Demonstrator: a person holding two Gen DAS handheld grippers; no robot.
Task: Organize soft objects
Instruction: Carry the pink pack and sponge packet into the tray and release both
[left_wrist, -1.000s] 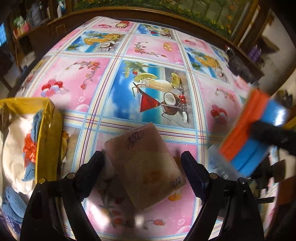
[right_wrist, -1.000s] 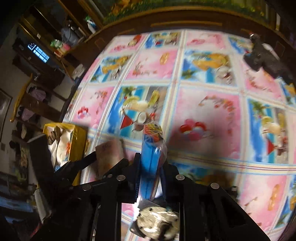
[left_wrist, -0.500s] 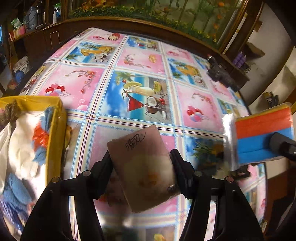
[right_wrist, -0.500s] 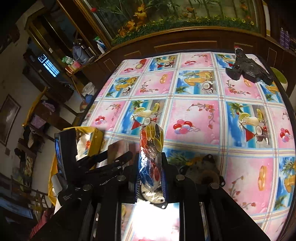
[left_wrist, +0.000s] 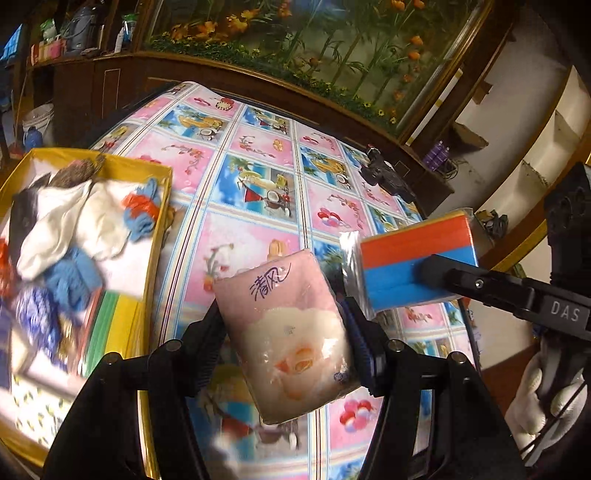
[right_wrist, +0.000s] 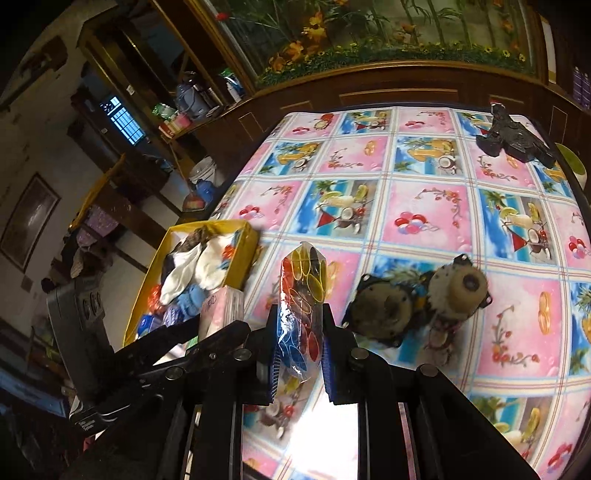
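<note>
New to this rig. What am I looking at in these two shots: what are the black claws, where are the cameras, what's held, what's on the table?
There is no robot: a person holds a two-finger gripper in each hand, with a fisheye camera on each looking forward along its fingers.

In the left camera's view, the left gripper is shut on a pink tissue pack, lifted above the table. The other gripper enters from the right side of that picture.

In the right camera's view, the right gripper is shut on a plastic-wrapped sponge pack, orange, blue and yellow, seen end-on.

Below is a table with a patterned tablecloth. On it sit a yellow box already holding cloths and other soft items, a brown plush toy, and a black device at the far edge.
</note>
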